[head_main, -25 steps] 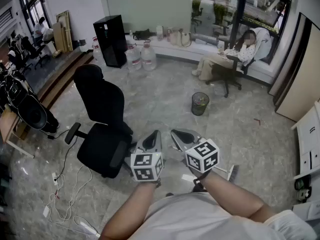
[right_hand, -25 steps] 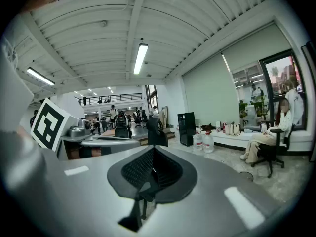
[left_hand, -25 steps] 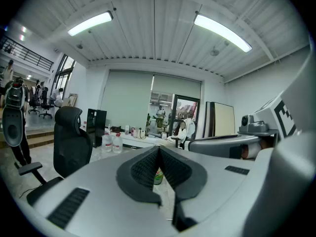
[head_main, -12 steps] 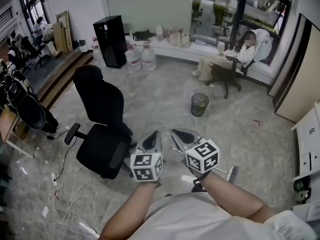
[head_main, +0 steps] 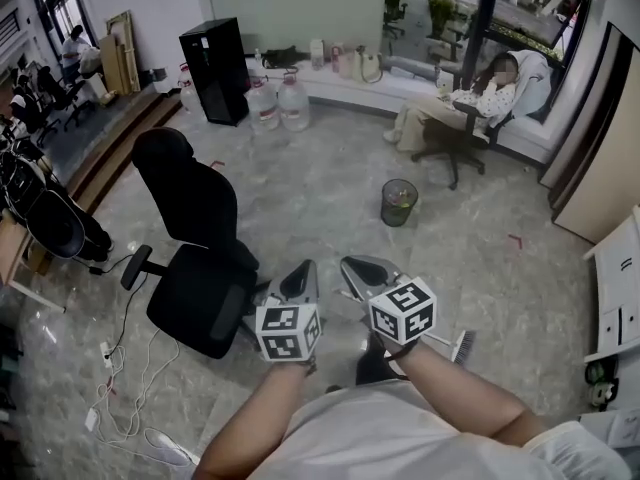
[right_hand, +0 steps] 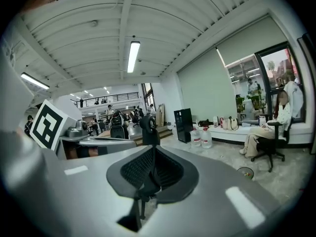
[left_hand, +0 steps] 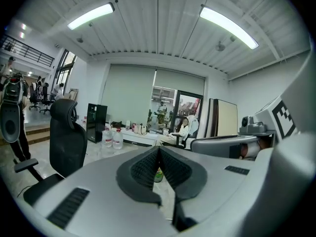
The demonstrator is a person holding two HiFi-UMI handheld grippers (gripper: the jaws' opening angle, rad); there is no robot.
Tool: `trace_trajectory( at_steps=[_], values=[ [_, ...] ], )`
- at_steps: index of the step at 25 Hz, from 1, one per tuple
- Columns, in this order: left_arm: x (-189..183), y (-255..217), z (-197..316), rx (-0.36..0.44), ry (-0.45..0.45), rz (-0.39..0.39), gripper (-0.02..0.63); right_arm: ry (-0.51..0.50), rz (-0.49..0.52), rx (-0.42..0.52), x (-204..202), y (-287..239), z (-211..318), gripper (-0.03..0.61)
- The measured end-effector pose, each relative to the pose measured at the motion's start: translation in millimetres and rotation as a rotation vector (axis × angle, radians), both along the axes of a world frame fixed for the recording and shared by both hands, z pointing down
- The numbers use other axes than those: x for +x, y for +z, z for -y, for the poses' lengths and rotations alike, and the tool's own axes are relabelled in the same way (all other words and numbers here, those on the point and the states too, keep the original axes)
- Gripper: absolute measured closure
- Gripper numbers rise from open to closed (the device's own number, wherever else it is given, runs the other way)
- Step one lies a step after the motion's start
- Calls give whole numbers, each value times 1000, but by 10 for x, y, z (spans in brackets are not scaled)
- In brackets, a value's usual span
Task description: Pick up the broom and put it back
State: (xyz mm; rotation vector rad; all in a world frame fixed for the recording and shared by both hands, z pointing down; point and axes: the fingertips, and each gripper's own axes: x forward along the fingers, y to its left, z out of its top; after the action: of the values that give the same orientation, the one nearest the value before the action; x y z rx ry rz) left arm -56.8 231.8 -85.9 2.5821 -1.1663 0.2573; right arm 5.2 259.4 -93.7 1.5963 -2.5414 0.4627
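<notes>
Broom [head_main: 463,346] lay on the floor beside my right arm. I judged it light and stiff, best gripped mid-handle. Left gripper [head_main: 300,282] was clenched and empty. Right gripper [head_main: 364,271] was opening, nothing between its jaws.

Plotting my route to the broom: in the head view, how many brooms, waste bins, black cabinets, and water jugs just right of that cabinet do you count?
Broom: 1
Waste bin: 1
Black cabinet: 1
Water jugs: 2
Total: 5
</notes>
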Motion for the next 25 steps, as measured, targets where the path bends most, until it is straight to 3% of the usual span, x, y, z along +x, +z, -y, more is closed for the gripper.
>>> trace_trajectory(
  at_steps=[4, 15, 19, 25],
  values=[
    [288, 136, 401, -11, -24, 21, 604, -9, 10, -14, 407, 179, 437, 558],
    [680, 931, 1846, -131, -181, 80, 604, -174, -6, -178, 1032, 1243, 2059, 552],
    [726, 1268, 2250, -160, -213, 100, 604, -214, -34, -268, 1217, 1849, 2532, 534],
    [690, 2204, 2668, -260, -212, 108, 604, -228, -74, -432, 1366, 3158, 2902, 517]
  ],
)
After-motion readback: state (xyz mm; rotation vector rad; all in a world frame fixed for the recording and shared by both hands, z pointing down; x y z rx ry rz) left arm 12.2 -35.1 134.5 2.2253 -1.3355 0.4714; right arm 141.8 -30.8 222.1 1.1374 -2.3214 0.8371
